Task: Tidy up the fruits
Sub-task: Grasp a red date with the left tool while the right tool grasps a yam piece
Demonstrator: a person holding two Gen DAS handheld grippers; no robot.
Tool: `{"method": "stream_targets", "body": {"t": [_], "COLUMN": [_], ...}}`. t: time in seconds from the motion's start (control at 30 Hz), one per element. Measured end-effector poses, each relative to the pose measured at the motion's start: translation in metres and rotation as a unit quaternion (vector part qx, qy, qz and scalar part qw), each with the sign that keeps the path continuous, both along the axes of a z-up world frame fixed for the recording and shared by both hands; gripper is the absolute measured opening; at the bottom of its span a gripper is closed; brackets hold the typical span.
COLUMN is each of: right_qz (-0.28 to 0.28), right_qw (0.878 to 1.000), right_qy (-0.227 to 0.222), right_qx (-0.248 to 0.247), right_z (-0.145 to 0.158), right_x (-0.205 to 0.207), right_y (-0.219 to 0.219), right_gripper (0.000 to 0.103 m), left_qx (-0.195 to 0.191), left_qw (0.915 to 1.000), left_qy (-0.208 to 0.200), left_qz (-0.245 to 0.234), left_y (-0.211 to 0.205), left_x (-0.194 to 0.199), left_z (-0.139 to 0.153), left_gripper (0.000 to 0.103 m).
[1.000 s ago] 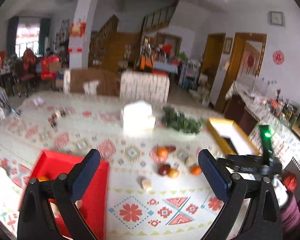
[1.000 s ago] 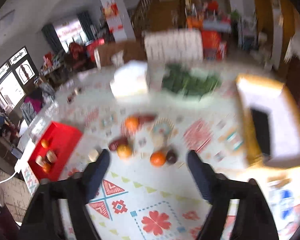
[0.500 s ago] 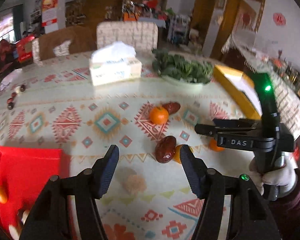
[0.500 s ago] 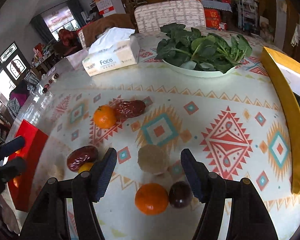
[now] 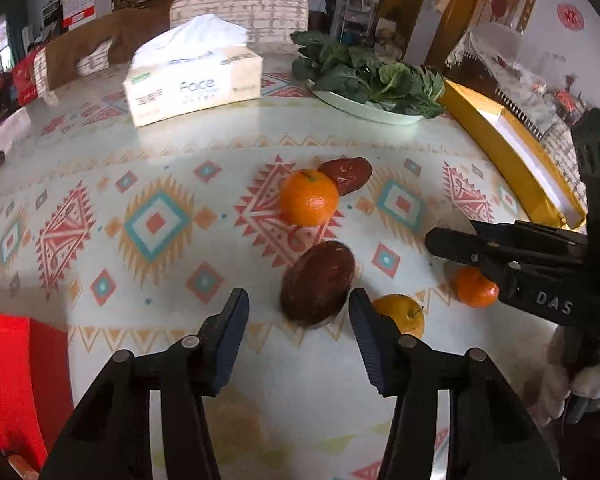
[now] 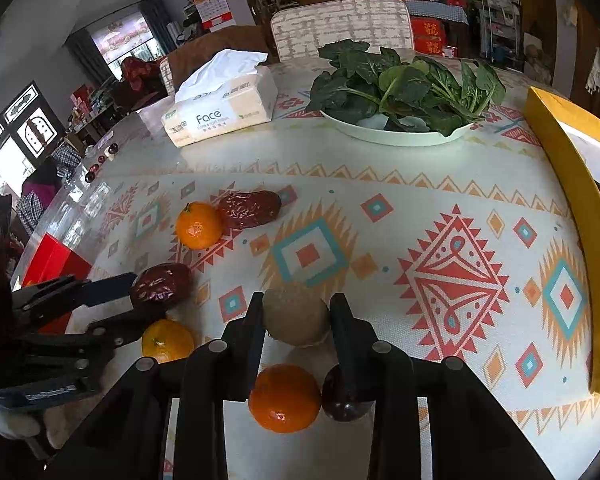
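Bench cloth [image 6: 440,216]: cream, geometric diamonds in red, orange, teal. Dates [image 6: 250,209]: dark red-brown, wrinkled. Mandarins [image 6: 199,225]: bright orange. Round fruit [image 6: 296,314]: tan-brown. Tray [image 5: 8,376] at 8 o'clock: red. Box [image 6: 572,184] at 3 o'clock: yellow. Greens [image 6: 404,84]: dark green, on white plate [image 6: 400,136]. Claws [image 6: 296,328]: black.

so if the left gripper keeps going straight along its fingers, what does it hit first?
Probably the dark red date, already between the closing fingers of the left gripper; beyond it lies the tablecloth. Depth is uncertain.

We read "Face" on the front of the tissue box [image 5: 196,87] near the table's far edge, and "DAS" in pale letters on the right gripper [image 5: 432,240].
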State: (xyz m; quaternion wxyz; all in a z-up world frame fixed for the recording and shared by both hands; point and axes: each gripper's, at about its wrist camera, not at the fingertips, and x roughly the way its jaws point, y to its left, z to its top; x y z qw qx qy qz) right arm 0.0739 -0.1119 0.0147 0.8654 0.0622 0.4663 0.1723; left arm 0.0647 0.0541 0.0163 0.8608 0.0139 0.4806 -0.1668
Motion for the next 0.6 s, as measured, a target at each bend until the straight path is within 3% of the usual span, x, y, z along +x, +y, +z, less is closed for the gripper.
{"method": "stream_targets", "body": {"t": [0.23,0.27,0.43,0.6], "right_qz": [-0.001,-0.002,-0.005,-0.009], "right_qw": [1.000,1.000,1.000,0.999], "right_qy": [0.000,0.000,0.002,0.002], "right_qx": [-0.002,0.000,0.008,0.032], "right_z": [0.000,0.000,0.000,0.002], "right_x": [0.000,0.000,0.000,0.000], "right_y": [0.002,0.002,0.001,-0.003], "right_gripper": [0.035,0.035,0.035,0.032], "left_qx": [0.020,0.017,0.016,-0.026], "left_qw": [0.9996,0.9996,0.9997,0.9988], "left_qy": [-0.013,-0.013,-0.017,-0.034], "left_qz": [-0.017,-0.017,-0.010,0.022], "left_y": [-0.013,-0.013,-0.010,0.011], "left_x": [0.011,0.012,0.007,-0.007], "left_z": [0.003,0.003,0.004,0.023], "left_gripper": [0.051,0.040,0.032,0.032]}}
